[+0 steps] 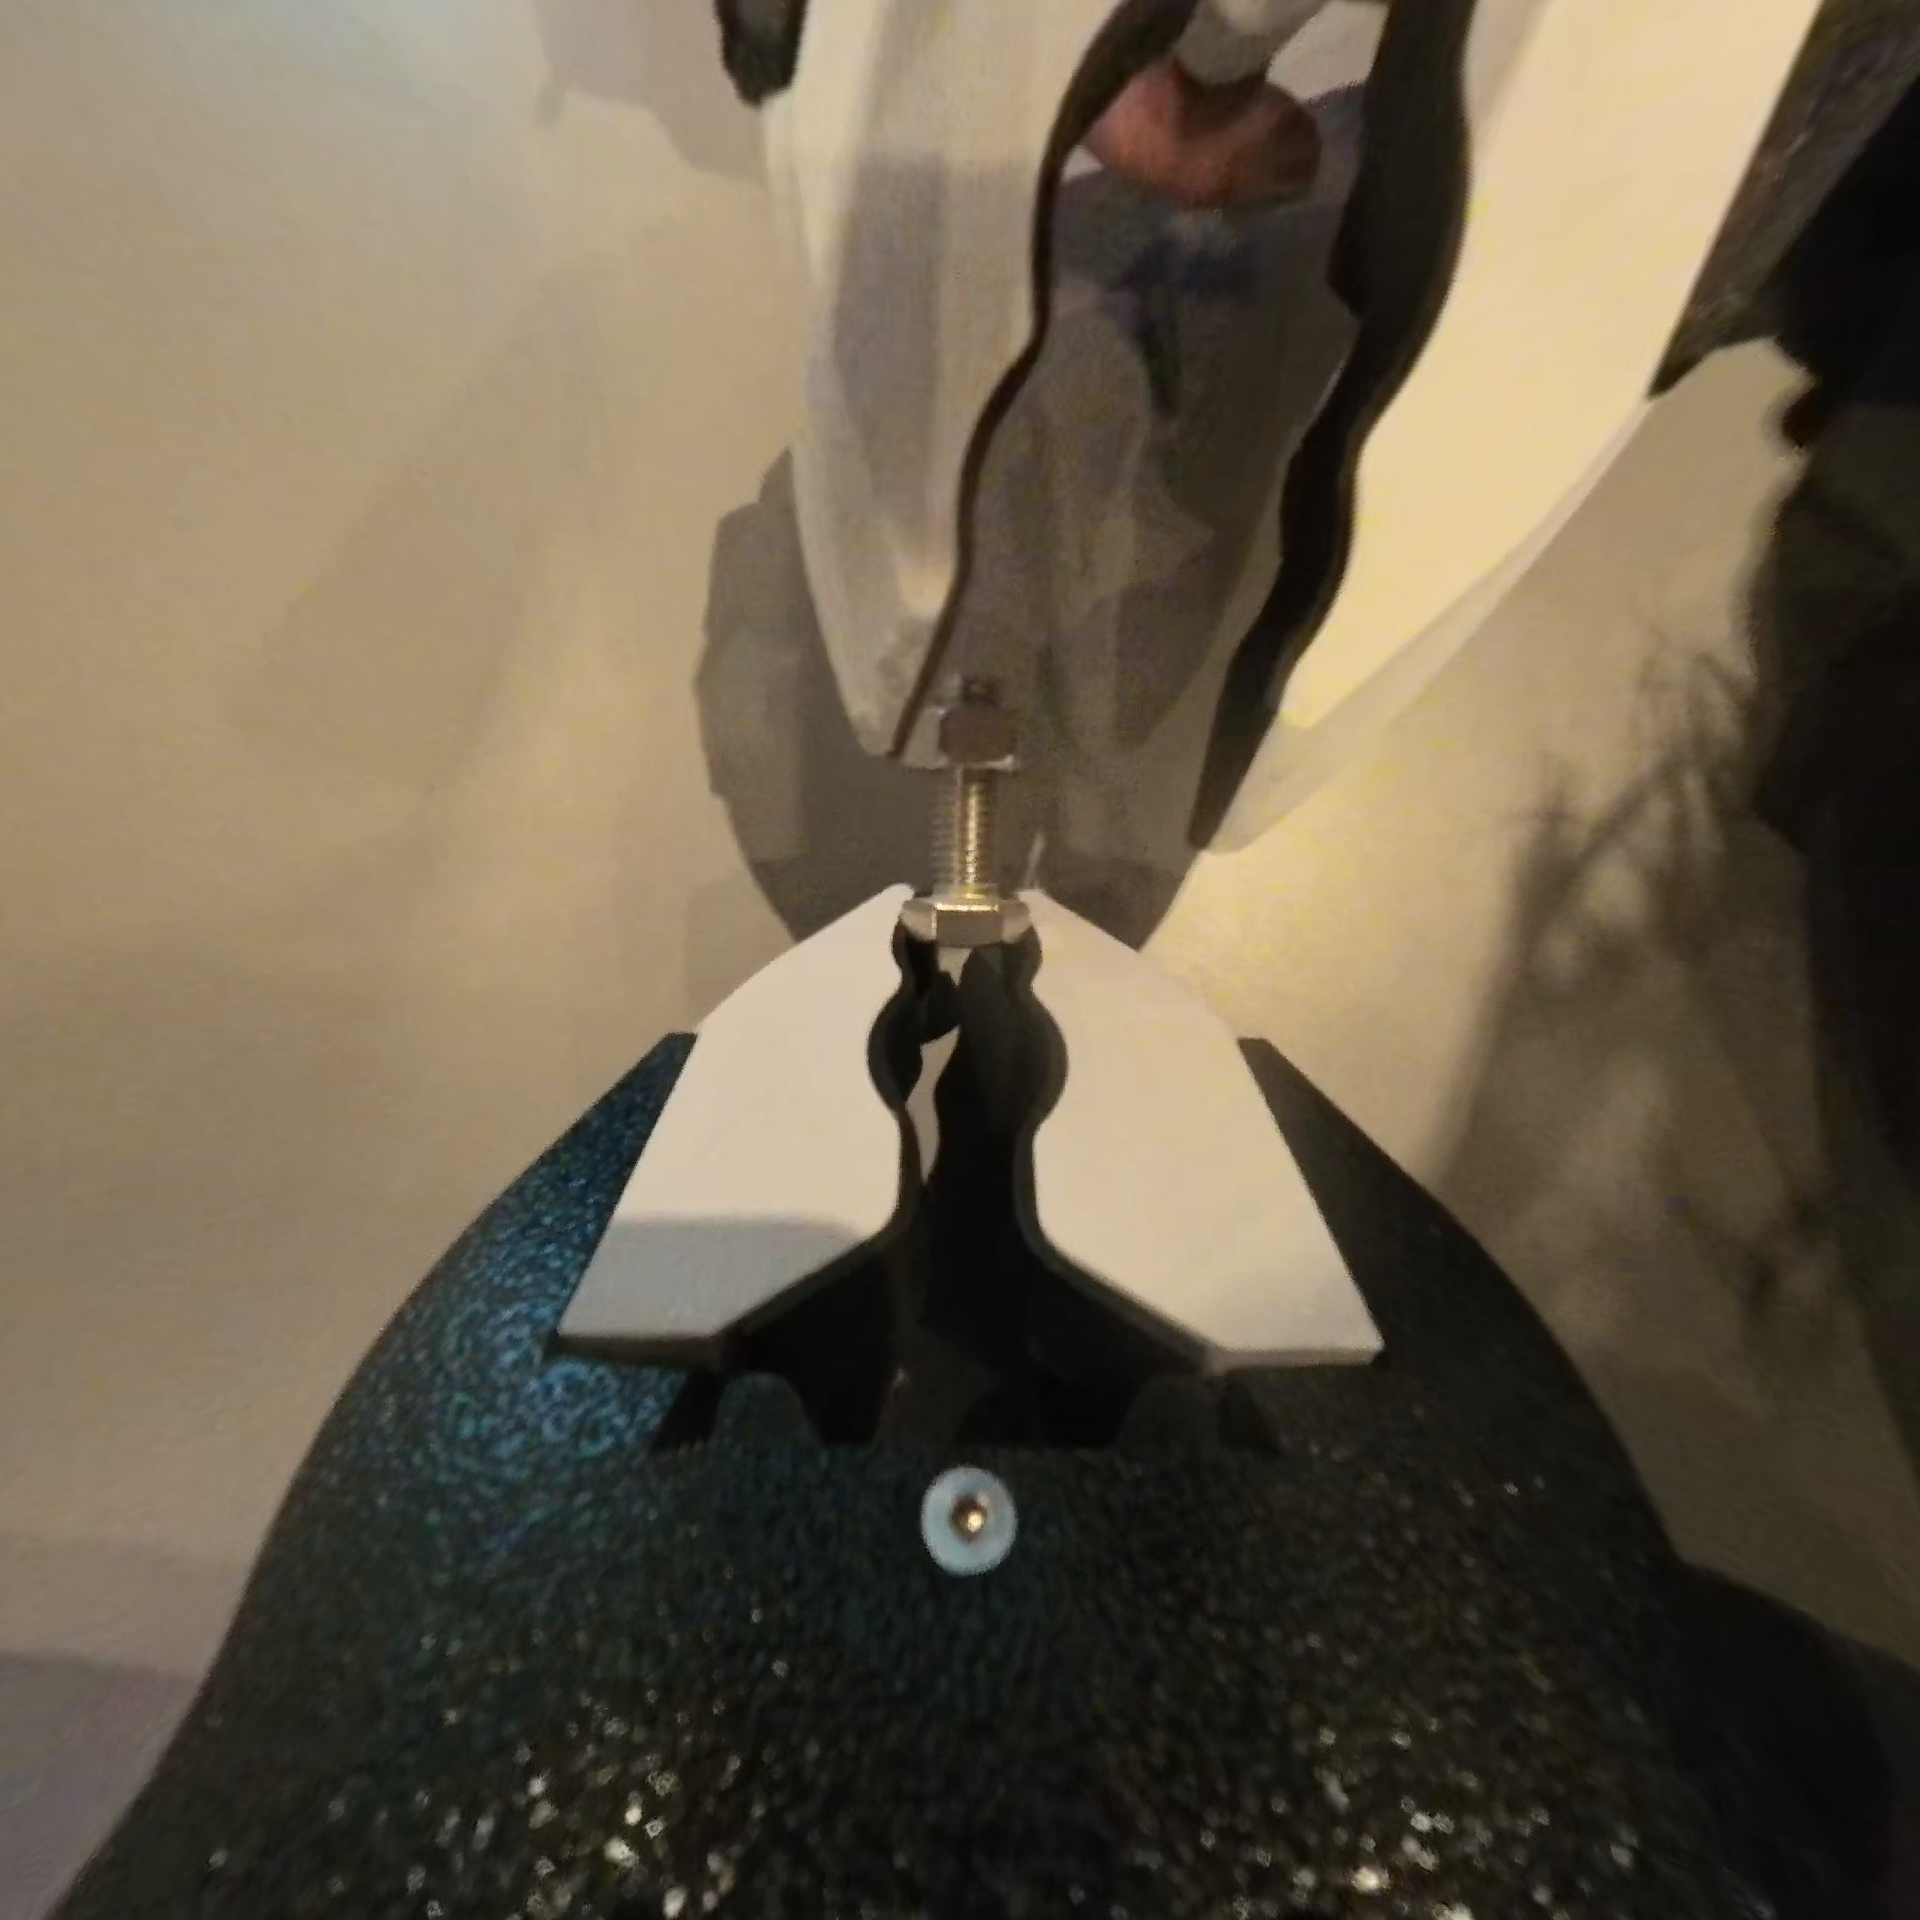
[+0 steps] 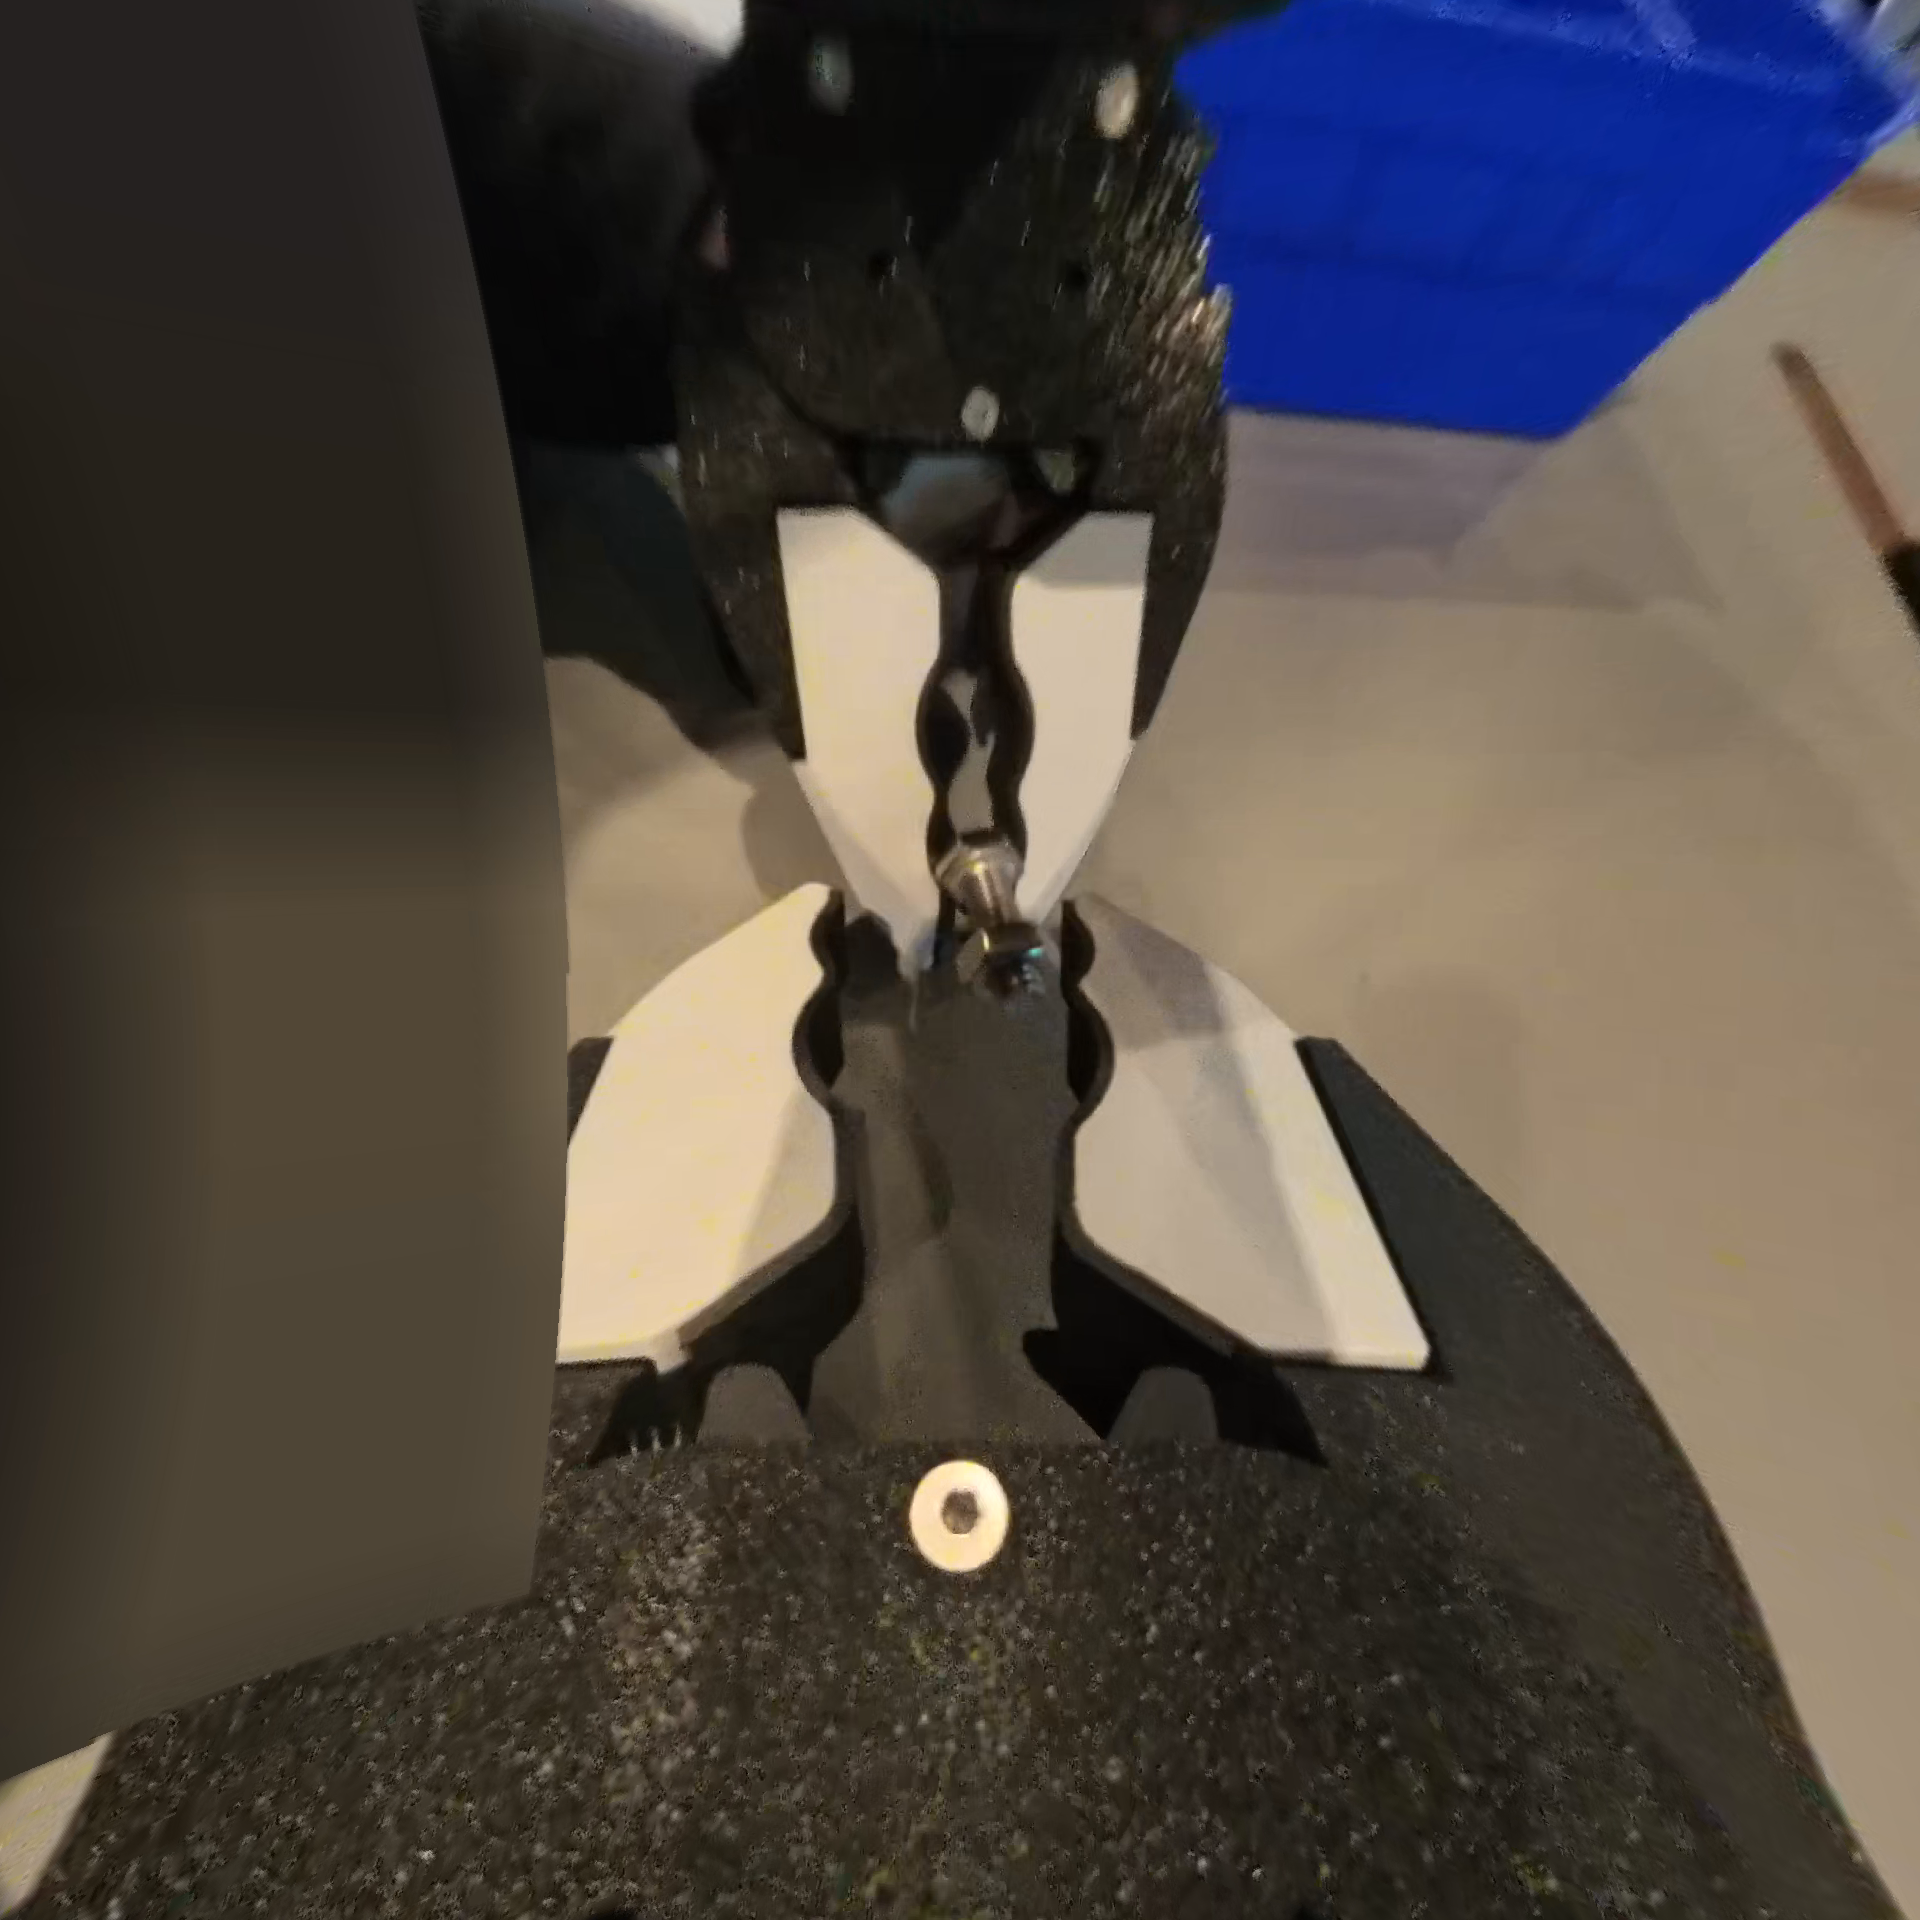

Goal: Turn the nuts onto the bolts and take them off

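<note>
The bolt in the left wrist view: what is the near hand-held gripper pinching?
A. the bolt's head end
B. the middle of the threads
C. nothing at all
A: the left hand-held gripper is closed on the hex head of the bolt, while the right hand-held gripper holds the nut at the far end.

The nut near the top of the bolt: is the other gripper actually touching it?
Touching. In the left wrist view the right gripper comes down from above, its fingertips closed around the upper nut on the bolt.
</note>
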Demonstrator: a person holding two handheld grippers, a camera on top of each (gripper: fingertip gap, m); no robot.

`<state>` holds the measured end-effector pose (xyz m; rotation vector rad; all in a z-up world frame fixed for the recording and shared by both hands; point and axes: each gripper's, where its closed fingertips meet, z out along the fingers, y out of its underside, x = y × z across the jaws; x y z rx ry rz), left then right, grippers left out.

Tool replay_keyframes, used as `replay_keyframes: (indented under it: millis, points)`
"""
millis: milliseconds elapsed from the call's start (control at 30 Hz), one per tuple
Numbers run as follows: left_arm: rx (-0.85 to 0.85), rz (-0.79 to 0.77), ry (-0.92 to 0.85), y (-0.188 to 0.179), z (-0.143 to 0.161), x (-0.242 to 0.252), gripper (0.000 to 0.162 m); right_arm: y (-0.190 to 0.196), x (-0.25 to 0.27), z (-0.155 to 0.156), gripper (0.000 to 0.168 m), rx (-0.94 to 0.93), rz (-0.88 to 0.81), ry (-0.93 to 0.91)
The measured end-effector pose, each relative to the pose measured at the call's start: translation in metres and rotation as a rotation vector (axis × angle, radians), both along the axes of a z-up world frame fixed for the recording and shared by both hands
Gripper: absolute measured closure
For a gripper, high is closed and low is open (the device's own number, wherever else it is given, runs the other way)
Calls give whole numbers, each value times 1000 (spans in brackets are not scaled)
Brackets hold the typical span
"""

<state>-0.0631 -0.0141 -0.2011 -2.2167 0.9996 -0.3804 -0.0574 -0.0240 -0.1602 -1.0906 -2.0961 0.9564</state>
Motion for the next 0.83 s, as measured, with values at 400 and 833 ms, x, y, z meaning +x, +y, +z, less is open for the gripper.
replay_keyframes:
  millis: [400, 833]
  points:
    - [-22, -42, -1, -3, 1, 7, 151, 2, 10, -13, 136, 76, 0, -92]
    - [18, -65, -25, -3, 1, 8, 162, 11, 18, -22, 140, 10, -48, -124]
